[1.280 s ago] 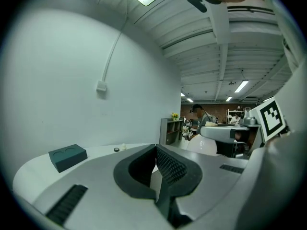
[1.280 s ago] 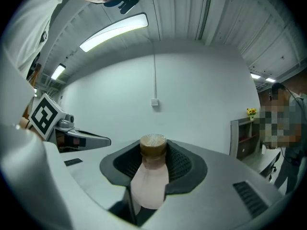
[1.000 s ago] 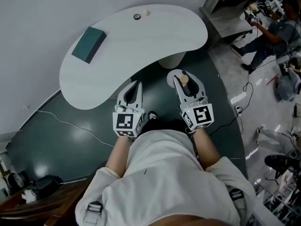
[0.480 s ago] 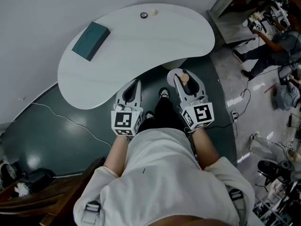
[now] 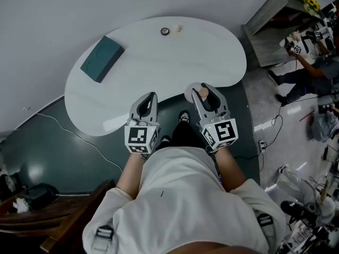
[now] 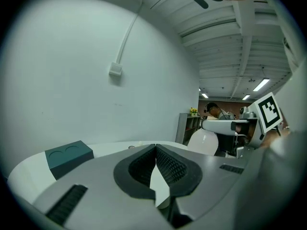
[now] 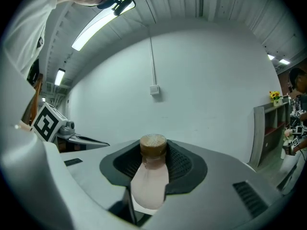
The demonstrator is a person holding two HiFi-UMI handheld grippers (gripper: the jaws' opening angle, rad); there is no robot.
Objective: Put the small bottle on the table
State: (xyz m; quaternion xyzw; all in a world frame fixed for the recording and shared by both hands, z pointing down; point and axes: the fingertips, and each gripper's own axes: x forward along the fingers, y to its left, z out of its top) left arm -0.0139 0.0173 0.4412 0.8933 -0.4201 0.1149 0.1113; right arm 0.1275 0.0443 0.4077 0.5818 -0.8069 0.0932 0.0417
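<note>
My right gripper (image 5: 203, 95) is shut on a small pale bottle (image 7: 149, 176) with a brown cap (image 7: 153, 144); the bottle (image 5: 202, 93) stands upright between the pads, over the near edge of the white kidney-shaped table (image 5: 153, 57). My left gripper (image 5: 147, 103) is shut with nothing between its pads (image 6: 154, 169), and its tips hang over the table's near edge. In the left gripper view the right gripper's body and its marker cube (image 6: 266, 110) show at the right.
A dark teal box (image 5: 102, 59) lies on the table's left part. Two small round things (image 5: 170, 30) sit near the table's far edge. A grey wall rises behind the table. A shelf (image 5: 275, 23) and people (image 5: 312, 46) are at the right. A cable (image 5: 74, 134) lies on the dark floor.
The person has stepped closer to the table. Both grippers have moved forward and now reach its near edge. The bottle stays in the right gripper.
</note>
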